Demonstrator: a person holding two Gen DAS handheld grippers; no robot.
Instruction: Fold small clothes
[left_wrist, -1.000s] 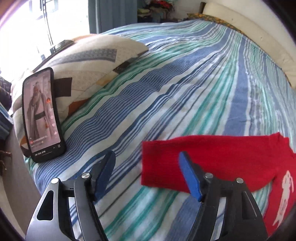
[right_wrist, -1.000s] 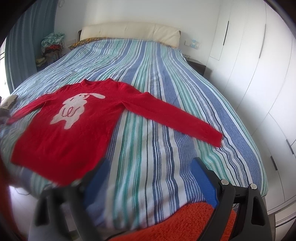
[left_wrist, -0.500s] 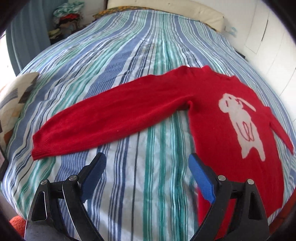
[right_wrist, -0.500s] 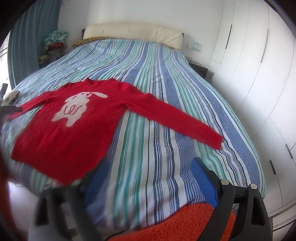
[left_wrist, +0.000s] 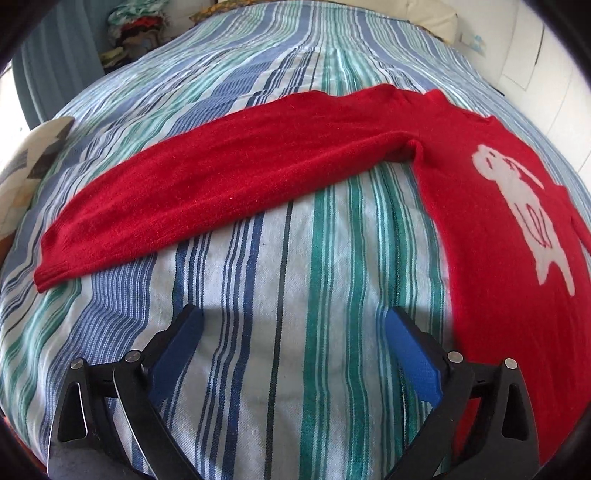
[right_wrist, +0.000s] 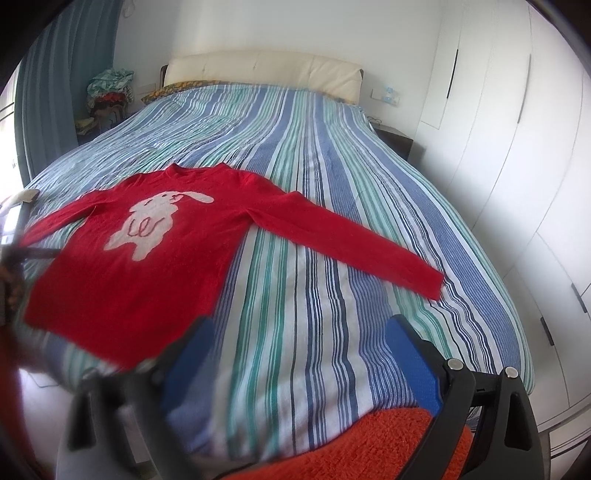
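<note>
1. Lying flat on the striped bed (right_wrist: 332, 206), the red sweater (right_wrist: 147, 273) is face up, its white rabbit design (right_wrist: 155, 221) showing, both sleeves stretched out to the sides.
2. From the right wrist view, the sweater body sits toward 9 o'clock, one sleeve (right_wrist: 354, 243) running out toward 3 o'clock and ending near the bed's side edge.
3. From the left wrist view, the other sleeve (left_wrist: 221, 192) crosses the picture from 9 o'clock to 1 o'clock, with the cuff (left_wrist: 51, 266) at 9 o'clock and the sweater body at 3 o'clock.
4. The left tool (left_wrist: 293, 332) hangs over bare sheet at 6 o'clock, just short of that sleeve; its jaws have just been opening, now stand wide apart, and nothing lies between them.
5. The right tool (right_wrist: 295, 343) hovers over the foot of the bed at 6 o'clock, jaws spread wide and gripping nothing.
6. An orange fuzzy fabric (right_wrist: 369, 443) lies below the right tool.
7. A patterned pillow (left_wrist: 33, 158) sits at the 9 o'clock bed edge.
</note>
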